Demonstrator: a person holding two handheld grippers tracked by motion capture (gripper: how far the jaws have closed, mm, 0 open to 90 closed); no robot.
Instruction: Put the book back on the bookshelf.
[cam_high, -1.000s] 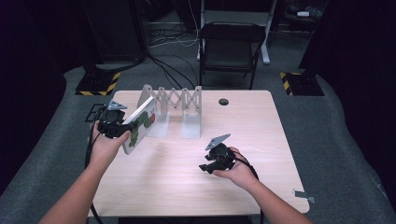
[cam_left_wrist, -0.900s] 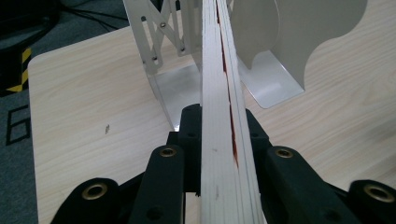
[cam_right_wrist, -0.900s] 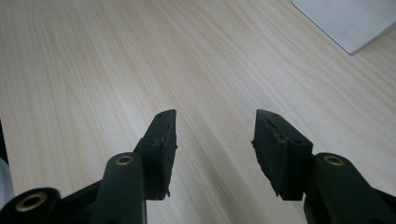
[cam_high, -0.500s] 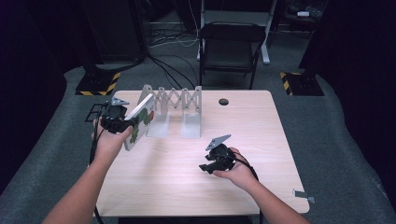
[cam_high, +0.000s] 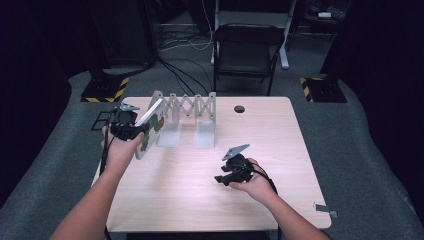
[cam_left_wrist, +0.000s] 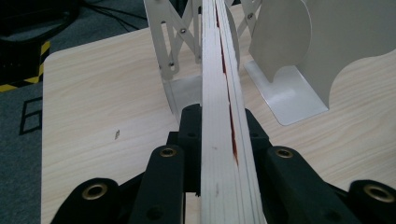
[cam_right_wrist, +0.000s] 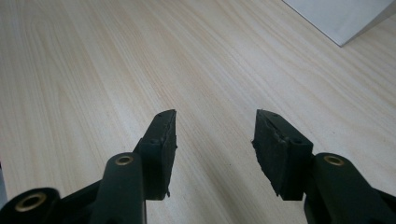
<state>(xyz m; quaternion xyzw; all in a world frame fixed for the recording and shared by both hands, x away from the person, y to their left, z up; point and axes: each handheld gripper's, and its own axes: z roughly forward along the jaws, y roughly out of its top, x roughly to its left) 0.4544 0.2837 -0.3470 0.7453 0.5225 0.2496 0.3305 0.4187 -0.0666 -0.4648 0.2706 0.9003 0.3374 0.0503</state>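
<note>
Wooden board (cam_high: 150, 125) (one), two claws

No readable text, labels, brands or numbers anywhere.

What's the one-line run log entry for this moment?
left gripper: shut on book | book: tilted, beside rack | right gripper: open, nothing between jaws, over table

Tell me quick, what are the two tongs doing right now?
Left tongs: shut on the thin white wooden board with red and green pictures.
Right tongs: open, holding nothing, over the light wooden table.
</note>
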